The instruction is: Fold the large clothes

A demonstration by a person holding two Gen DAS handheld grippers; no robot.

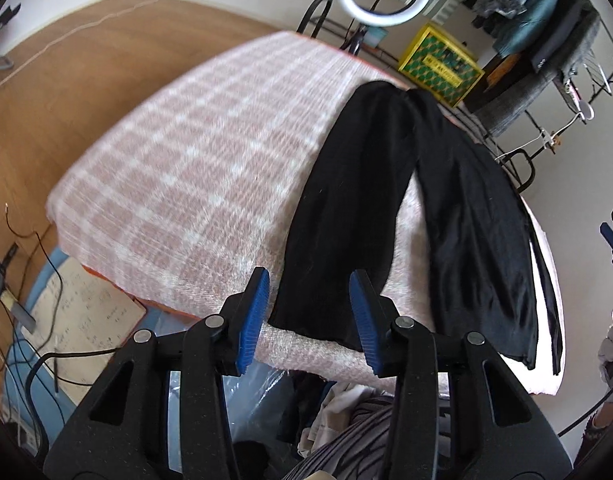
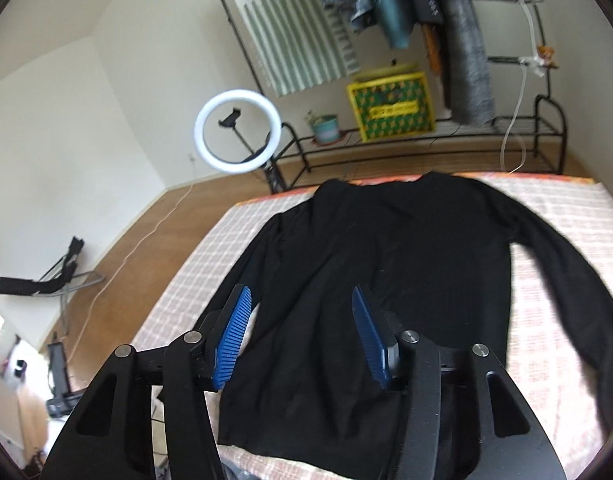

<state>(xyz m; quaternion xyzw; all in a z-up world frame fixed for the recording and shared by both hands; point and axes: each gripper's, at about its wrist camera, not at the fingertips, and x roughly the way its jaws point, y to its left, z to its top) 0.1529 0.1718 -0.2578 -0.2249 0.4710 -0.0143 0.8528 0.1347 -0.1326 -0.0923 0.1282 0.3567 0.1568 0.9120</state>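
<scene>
The wide table covered with a pink-and-white checked cloth [image 2: 566, 216] carries the task's garment: a black long-sleeved knit sweater [image 2: 386, 264], laid flat with its neck at the far edge, its hem toward the person and both sleeves spread out to the sides. Nothing is folded yet, so I judge this to be the opening step, the approach for the first fold (most likely bringing a sleeve or a side in over the body).

The next move calls for each gripper to come down onto an edge of the fabric and pinch one layer cleanly without dragging the checked cloth along.

The left gripper [image 1: 309, 312] points steeply down over the near table edge, its blue ribbed pads straddling the cuff end of one sleeve [image 1: 338, 208]; the jaws stand partly apart and the pads do not press on the cloth. The right gripper [image 2: 302, 334] tilts down less steeply above the sweater's lower body, jaws likewise half apart with nothing between them, clear of the fabric as far as I can tell.
</scene>
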